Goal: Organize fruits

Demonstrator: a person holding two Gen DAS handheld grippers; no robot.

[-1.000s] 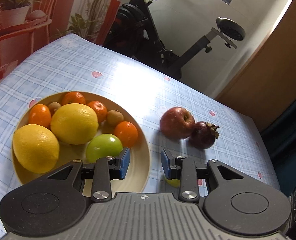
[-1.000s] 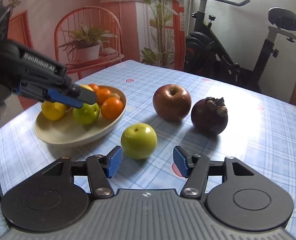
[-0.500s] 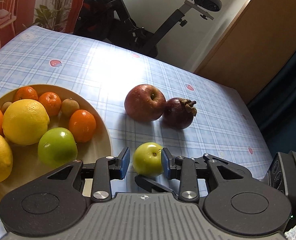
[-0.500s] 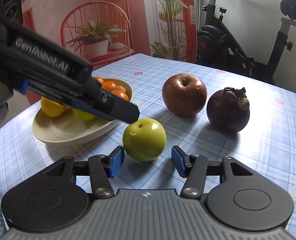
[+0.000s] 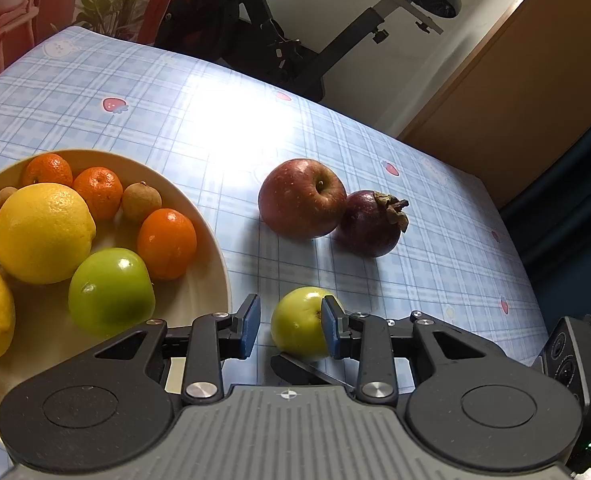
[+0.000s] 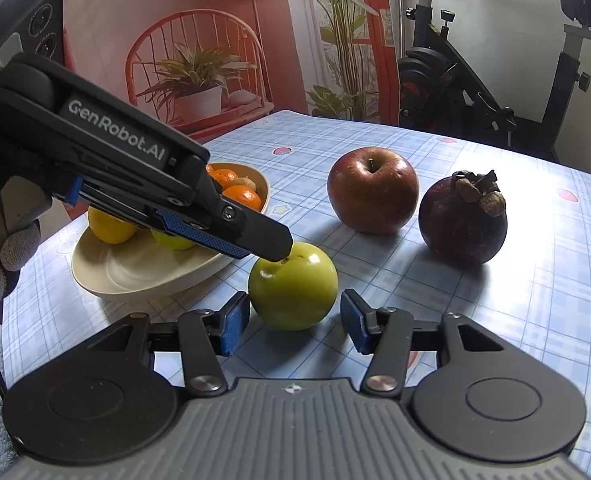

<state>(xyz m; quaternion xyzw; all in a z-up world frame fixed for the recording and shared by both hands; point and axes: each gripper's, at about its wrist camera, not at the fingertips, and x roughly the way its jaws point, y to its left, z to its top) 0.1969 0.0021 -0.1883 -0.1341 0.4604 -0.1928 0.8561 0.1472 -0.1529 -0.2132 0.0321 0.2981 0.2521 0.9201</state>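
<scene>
A green apple (image 5: pixel 297 324) (image 6: pixel 293 286) lies on the checked tablecloth beside a cream bowl (image 5: pixel 215 280) (image 6: pixel 135 276). My left gripper (image 5: pixel 290 326) is open above it, one finger over its top, as the right wrist view shows (image 6: pixel 255 240). My right gripper (image 6: pixel 291 322) is open with the apple between its fingers, not touching. A red apple (image 5: pixel 301 198) (image 6: pixel 372 190) and a dark mangosteen (image 5: pixel 371 224) (image 6: pixel 462 218) lie further back. The bowl holds two lemons, a green apple (image 5: pixel 110 292), several tangerines and small brown fruits.
An exercise bike (image 6: pixel 495 80) stands behind the table. A potted plant on a red chair (image 6: pixel 199 92) is at the back left. The table's right edge (image 5: pixel 527 280) drops off near a wooden door.
My left gripper has swung right from over the bowl to above the loose green apple. My right gripper has moved closer, so the apple now sits between its fingers.
</scene>
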